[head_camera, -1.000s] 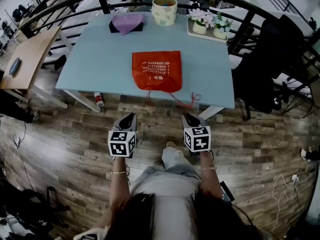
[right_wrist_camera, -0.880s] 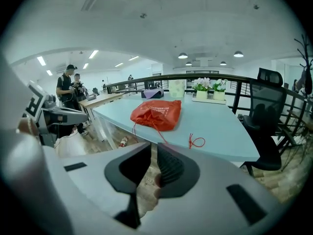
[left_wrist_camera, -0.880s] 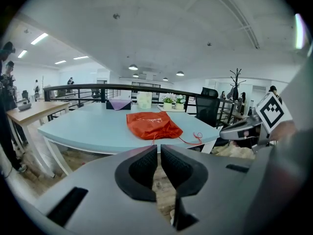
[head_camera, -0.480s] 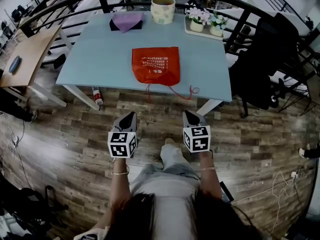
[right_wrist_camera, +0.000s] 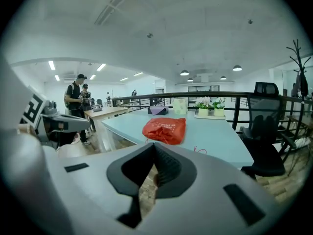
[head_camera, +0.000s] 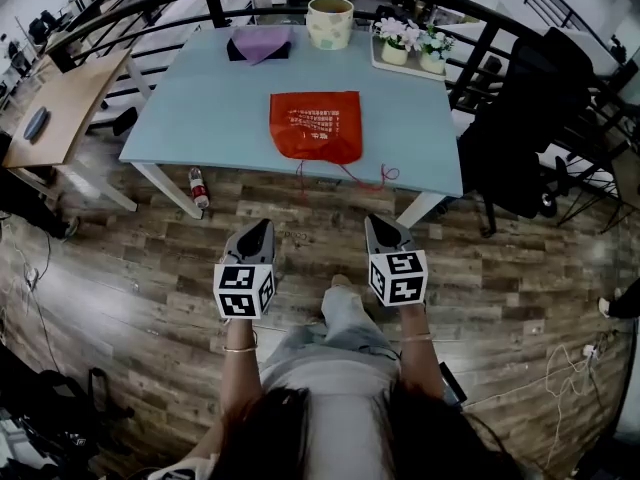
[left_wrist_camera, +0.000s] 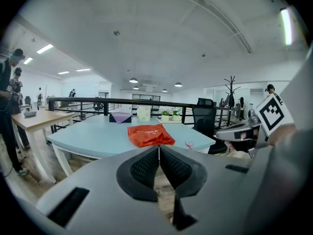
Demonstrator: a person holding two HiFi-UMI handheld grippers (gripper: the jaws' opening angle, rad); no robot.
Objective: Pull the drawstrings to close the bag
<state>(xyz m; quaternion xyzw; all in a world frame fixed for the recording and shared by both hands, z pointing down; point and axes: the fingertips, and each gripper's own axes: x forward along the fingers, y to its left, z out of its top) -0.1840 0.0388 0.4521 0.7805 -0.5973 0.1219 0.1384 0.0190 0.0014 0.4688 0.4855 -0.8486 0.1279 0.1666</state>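
Observation:
A red drawstring bag point(head_camera: 316, 125) lies flat on the light blue table point(head_camera: 210, 108), its mouth toward the near edge. Its thin red drawstrings point(head_camera: 362, 176) trail loose to the table's front edge. The bag also shows in the left gripper view point(left_wrist_camera: 149, 134) and the right gripper view point(right_wrist_camera: 165, 129). My left gripper point(head_camera: 255, 236) and right gripper point(head_camera: 381, 232) hang over the wooden floor, well short of the table. Both are shut with nothing between the jaws.
On the table's far side are a purple cloth point(head_camera: 260, 44), a pale cup-shaped pot point(head_camera: 330, 21) and a tray of small flower pots point(head_camera: 412, 46). A bottle point(head_camera: 199, 187) lies on the floor under the table. A black office chair point(head_camera: 525, 128) stands at right, a wooden desk point(head_camera: 50, 118) at left.
The view has shifted slightly, so table and bag sit a little higher and to the right. Both grippers stay low in front of the person, over the floor.

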